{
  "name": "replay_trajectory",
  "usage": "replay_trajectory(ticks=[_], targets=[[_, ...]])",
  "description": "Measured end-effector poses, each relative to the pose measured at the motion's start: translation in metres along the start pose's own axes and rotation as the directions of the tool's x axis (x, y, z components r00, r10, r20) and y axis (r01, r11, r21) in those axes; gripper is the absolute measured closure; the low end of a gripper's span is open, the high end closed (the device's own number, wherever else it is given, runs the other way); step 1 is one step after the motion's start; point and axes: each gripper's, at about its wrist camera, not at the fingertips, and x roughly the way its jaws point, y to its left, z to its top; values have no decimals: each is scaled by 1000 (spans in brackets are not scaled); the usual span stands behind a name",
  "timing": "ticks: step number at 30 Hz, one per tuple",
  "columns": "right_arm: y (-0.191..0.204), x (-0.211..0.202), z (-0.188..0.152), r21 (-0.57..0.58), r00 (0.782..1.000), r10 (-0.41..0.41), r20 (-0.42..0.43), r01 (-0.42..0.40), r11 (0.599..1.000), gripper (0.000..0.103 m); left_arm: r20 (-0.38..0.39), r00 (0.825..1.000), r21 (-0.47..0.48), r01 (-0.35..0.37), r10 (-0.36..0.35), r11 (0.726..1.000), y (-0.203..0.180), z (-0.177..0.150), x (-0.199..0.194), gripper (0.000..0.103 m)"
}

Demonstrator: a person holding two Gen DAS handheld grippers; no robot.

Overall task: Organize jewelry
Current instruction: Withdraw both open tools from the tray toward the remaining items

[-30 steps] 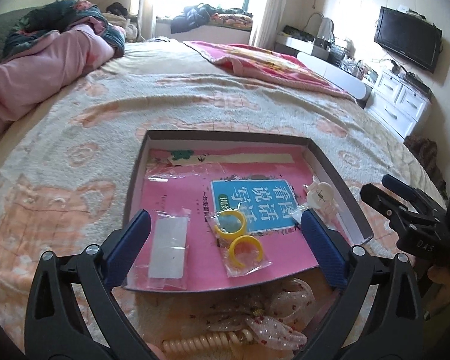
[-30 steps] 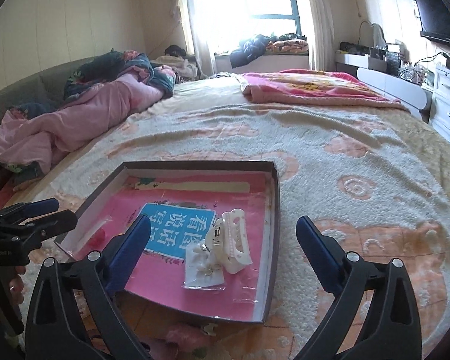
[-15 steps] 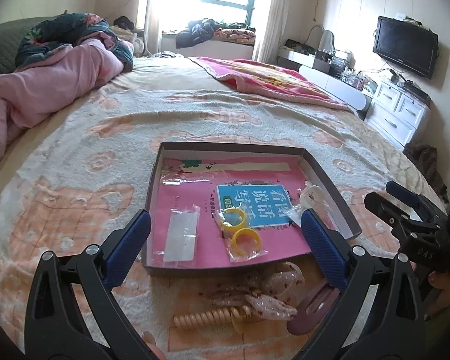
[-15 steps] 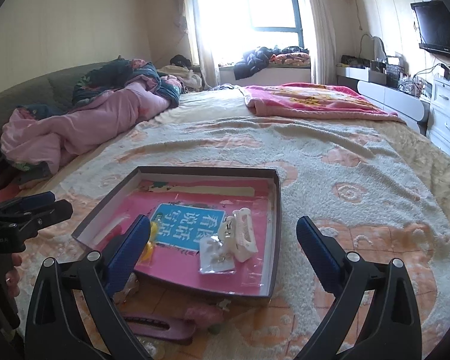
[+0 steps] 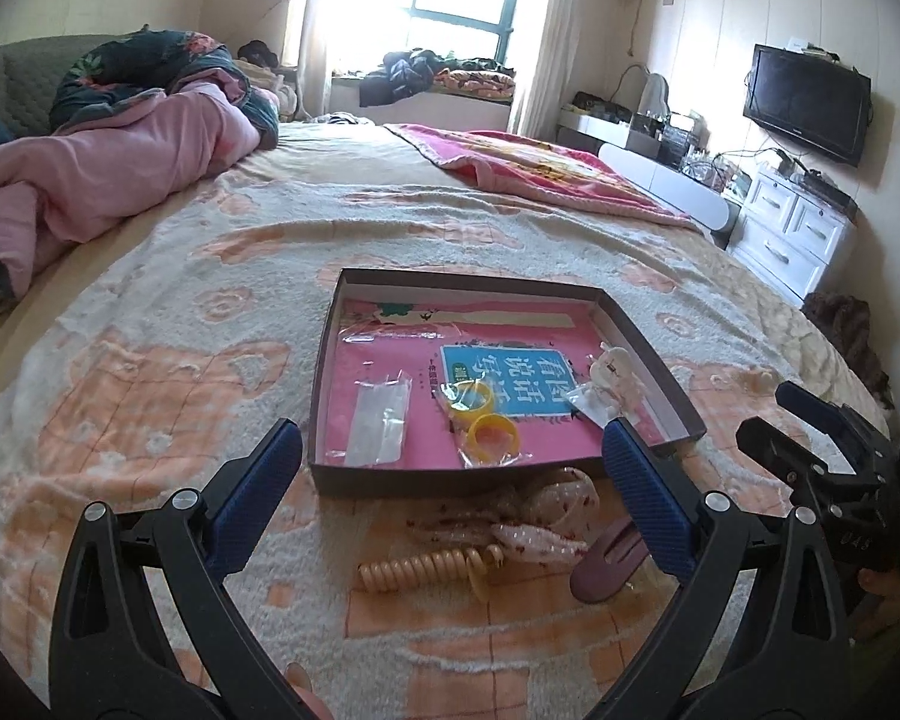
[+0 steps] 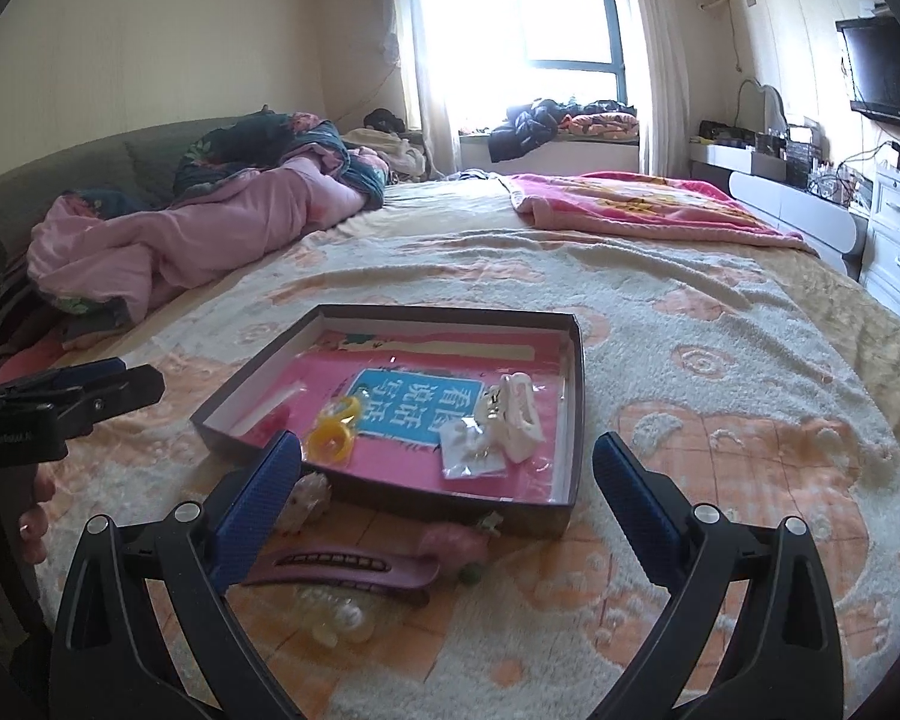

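Both my grippers, left (image 5: 450, 474) and right (image 6: 447, 480), have pulled back from the box (image 5: 342, 480), fingers spread and empty, so next I'd reach for the coil hair tie (image 5: 420, 567) lying outside it.

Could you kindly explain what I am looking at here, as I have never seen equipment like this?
No robot: a person holds two hand grippers, each with a fisheye camera looking along its blue fingers. One picture is from the left gripper, the other from the right gripper. Both are open and hold nothing. On the bed's blanket sits a shallow box containing bagged yellow rings, a white hair claw and small clear bags. In front of it lie a purple hair clip, a coiled hair tie and a fabric bow.
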Motion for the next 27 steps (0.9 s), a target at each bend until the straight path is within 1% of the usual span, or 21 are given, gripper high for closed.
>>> replay_trajectory(ticks=[9,17,27], targets=[[14,-12,-12,-36,1000,18,-5,-18,999,8,19,1000,-9,-15,15,1000,7,-15,-17,11],[24,-16,-20,-59,999,36,-14,-37,998,8,34,998,4,-56,55,998,12,-30,-33,11],[38,-16,-36,-82,996,63,-55,-67,994,8,-11,996,7,-86,86,996,24,-53,-41,11]])
